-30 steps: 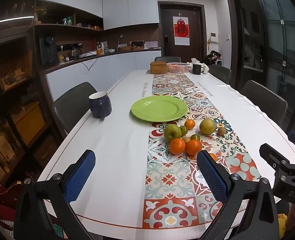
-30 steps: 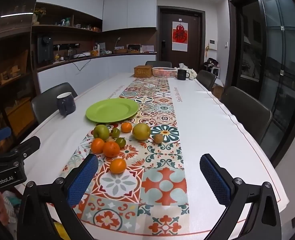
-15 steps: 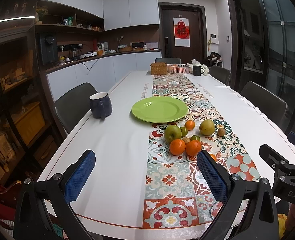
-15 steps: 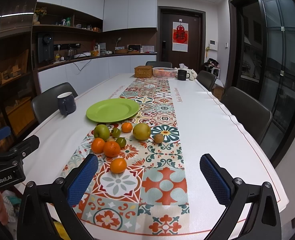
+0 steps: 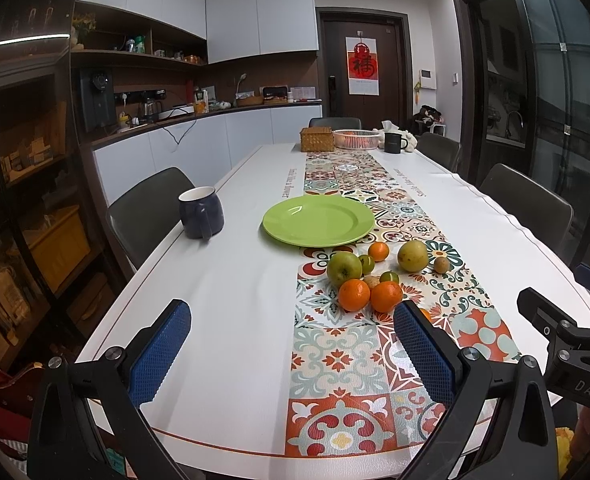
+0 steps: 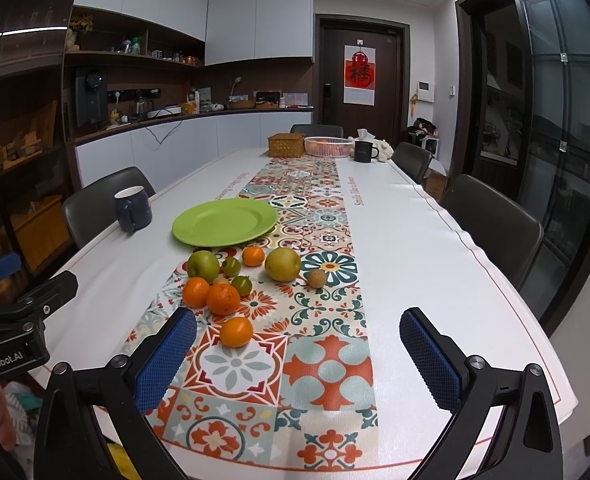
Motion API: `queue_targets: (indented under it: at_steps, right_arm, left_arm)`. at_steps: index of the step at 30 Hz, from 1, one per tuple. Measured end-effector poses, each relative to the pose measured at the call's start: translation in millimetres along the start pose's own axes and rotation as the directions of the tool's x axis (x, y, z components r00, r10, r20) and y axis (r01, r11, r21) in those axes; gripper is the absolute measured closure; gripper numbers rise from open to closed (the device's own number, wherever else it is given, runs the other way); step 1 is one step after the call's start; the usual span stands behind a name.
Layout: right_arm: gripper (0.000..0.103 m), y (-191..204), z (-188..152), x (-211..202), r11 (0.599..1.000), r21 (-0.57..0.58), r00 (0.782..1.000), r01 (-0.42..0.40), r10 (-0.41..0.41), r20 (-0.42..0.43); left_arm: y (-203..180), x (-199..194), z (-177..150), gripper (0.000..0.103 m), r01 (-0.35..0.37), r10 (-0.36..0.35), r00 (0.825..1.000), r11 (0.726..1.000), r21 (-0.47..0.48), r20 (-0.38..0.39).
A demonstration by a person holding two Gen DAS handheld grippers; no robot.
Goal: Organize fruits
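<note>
Several fruits lie on a patterned table runner (image 6: 327, 364) just short of an empty green plate (image 5: 319, 220) (image 6: 225, 222): a green apple (image 6: 203, 266) (image 5: 343, 268), a yellow pear (image 6: 282, 264) (image 5: 413, 255), several oranges such as the nearest one (image 6: 236, 332), small green citrus (image 6: 241, 285) and a kiwi (image 6: 317, 278). My left gripper (image 5: 291, 348) is open and empty above the near table edge, left of the fruits. My right gripper (image 6: 299, 354) is open and empty, just behind the nearest orange.
A dark blue mug (image 5: 201, 212) (image 6: 133, 208) stands left of the plate. At the far end are a wicker box (image 6: 286, 145), a pink basket (image 6: 328, 146) and a black mug (image 6: 365, 151). Chairs (image 6: 491, 224) line both sides of the white table (image 5: 223, 300).
Both views have shifted very slightly. The fruits and plate have not moved, and both grippers stay open.
</note>
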State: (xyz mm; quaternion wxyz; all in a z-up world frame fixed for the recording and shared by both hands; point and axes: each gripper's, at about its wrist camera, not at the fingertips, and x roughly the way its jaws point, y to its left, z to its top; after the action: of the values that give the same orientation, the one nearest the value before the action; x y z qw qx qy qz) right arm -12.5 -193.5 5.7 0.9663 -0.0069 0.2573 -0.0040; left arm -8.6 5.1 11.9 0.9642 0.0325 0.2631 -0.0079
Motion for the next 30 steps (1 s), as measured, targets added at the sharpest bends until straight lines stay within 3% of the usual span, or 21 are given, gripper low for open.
queue_targets:
  at_steps: [30]
  right_arm:
    - [0.001,0.3,-0.9,-0.3,1.0,-0.001,1.0,0.0,0.0,0.004]
  left_arm:
    - [2.1,-2.9,1.0,0.0,0.002,-0.002,1.0,1.0,-0.003,0.004]
